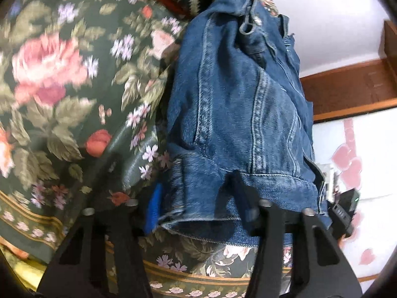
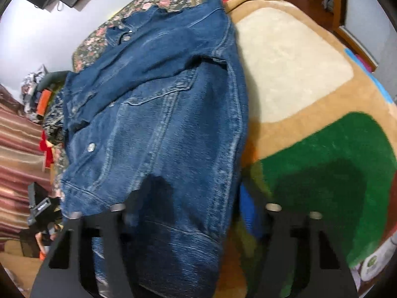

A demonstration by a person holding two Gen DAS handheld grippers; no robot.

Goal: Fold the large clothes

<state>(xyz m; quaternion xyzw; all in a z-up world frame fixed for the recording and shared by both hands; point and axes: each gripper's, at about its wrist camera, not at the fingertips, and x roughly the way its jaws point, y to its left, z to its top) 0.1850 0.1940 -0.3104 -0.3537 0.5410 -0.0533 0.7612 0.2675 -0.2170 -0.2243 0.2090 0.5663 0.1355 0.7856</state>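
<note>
Both grippers meet the denim jacket (image 2: 158, 114) at its hem: your left gripper (image 1: 196, 198) and right gripper (image 2: 193, 198) each have spread jaws with denim between them, grip unconfirmed. Its long axis runs toward 12 o'clock across the floral bedspread (image 1: 49, 74).
</note>
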